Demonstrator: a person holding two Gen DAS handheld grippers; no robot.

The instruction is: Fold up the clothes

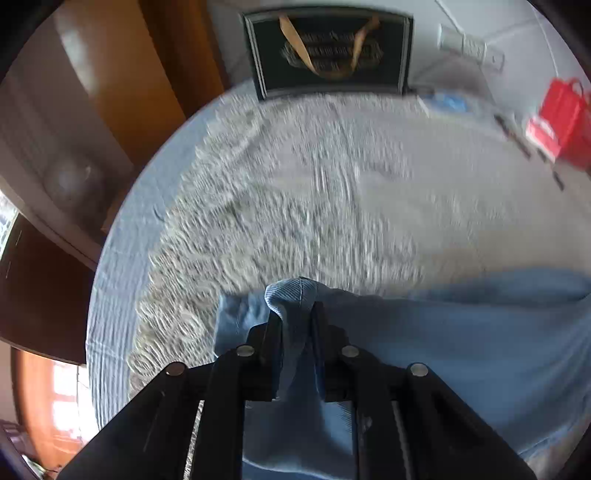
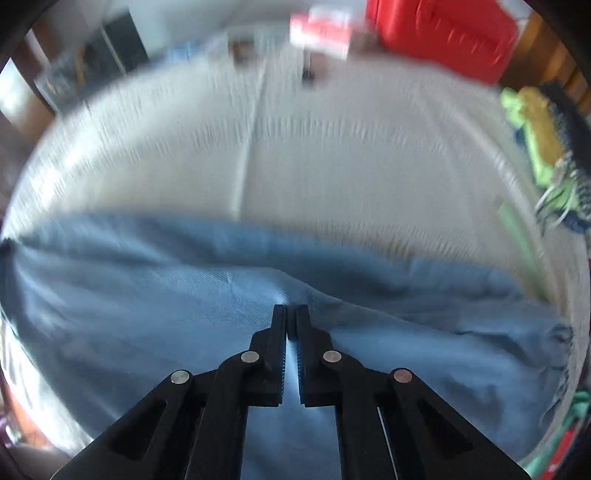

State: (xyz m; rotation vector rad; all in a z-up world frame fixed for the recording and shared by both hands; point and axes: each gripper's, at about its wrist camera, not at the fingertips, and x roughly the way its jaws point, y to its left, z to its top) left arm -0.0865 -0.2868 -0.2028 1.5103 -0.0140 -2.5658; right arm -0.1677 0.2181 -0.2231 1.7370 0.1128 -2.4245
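Item: blue garment (image 1: 461, 332), ribbed weave, laid across the near part of a bed covered by a pale textured bedspread (image 1: 295, 192); the garment is seen in both wrist views and takes up the lower half of each. Left gripper (image 1: 295, 314): fingers narrowed onto a bunched fold at the garment's left edge, the cloth being pinched between them and humped up above the tips. Right gripper (image 2: 290, 314): fingers brought almost together, a thin ridge of the same blue cloth being clamped between the pads, with creases radiating from the pinch point. Beyond the garment, at the far edge of the bed: a dark bag with tan handles (image 1: 328, 51), stood against the white wall; to the right of it, a wall socket plate (image 1: 469, 46). Far right of the garment, on the bedspread: a red bag (image 1: 565, 122), blurred, with a red-and-white box (image 2: 321, 31) just beside it. Right of the garment, at the bed's edge: a heap of mixed clothes (image 2: 543, 140), green, yellow and dark. Left of the bed: wooden furniture (image 1: 122, 74), orange-brown. Both views are smeared by motion blur, so finer details of the bedspread pattern cannot be told.
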